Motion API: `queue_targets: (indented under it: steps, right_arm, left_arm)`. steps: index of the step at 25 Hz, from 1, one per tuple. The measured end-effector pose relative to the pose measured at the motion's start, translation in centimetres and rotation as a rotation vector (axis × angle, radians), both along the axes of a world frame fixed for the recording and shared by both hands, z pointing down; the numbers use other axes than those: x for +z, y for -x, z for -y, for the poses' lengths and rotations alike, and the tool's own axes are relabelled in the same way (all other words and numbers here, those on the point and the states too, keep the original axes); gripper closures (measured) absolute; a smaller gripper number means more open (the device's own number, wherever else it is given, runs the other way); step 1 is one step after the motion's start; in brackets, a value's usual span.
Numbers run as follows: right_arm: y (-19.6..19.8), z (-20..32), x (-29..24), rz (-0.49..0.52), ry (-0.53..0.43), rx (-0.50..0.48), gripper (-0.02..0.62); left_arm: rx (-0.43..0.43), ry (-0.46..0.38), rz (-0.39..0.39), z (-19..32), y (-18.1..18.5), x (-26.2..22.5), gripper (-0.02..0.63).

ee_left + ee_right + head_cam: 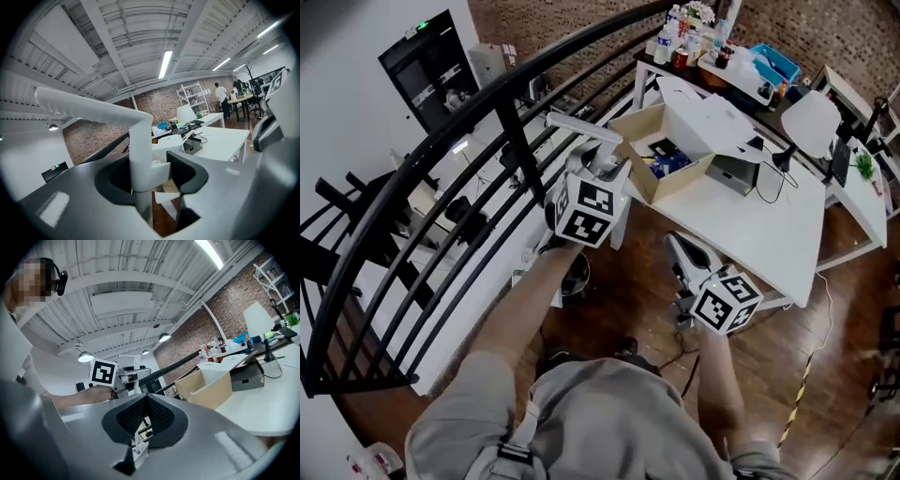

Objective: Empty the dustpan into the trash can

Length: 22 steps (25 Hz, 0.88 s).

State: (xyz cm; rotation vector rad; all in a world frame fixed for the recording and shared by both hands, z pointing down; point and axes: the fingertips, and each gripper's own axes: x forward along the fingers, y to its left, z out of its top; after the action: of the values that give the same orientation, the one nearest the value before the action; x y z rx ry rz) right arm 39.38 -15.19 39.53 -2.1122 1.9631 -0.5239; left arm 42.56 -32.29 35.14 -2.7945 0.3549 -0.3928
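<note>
Carrying the load to the bin appears to be the step in hand. It calls for a clear path between the black railing (441, 155) and the white tabletop (787, 216) with its open cardboard box (675, 183). The wrist should stay quiet so the pan rides level and spills nothing, and tipping should wait until the pan's lip is over the can's mouth. No trash can is identifiable with certainty in any view, so finding it comes first.

The person stands at the railing with a tool in each hand. The left forearm reaches forward, its left tool (602, 161) pointing almost level. That tool is clamped at middling width on the white angled dustpan handle (581, 127). In the left gripper view the handle (140, 140) stands upright between the jaws and bends away overhead. The pan itself is out of every view. The right tool (682, 247) is lower and closer to the body, just off the tabletop's edge, and also near level. Its jaws are pressed together on nothing, leaving it free to steady the pan if needed.
</note>
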Motion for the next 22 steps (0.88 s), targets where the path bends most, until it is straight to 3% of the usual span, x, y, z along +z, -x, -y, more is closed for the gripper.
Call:
queue_targets:
  steps: [8, 22]
  right_arm:
    - [-6.0, -5.2, 0.2, 0.025, -0.002, 0.097, 0.597]
    - [-8.4, -9.9, 0.4, 0.02, 0.001, 0.169, 0.597]
  left_arm:
    - [0.078, -0.026, 0.062, -6.8, -6.2, 2.4, 0.402]
    - [0.153, -0.068, 0.113, -12.6, -10.0, 4.9, 0.402]
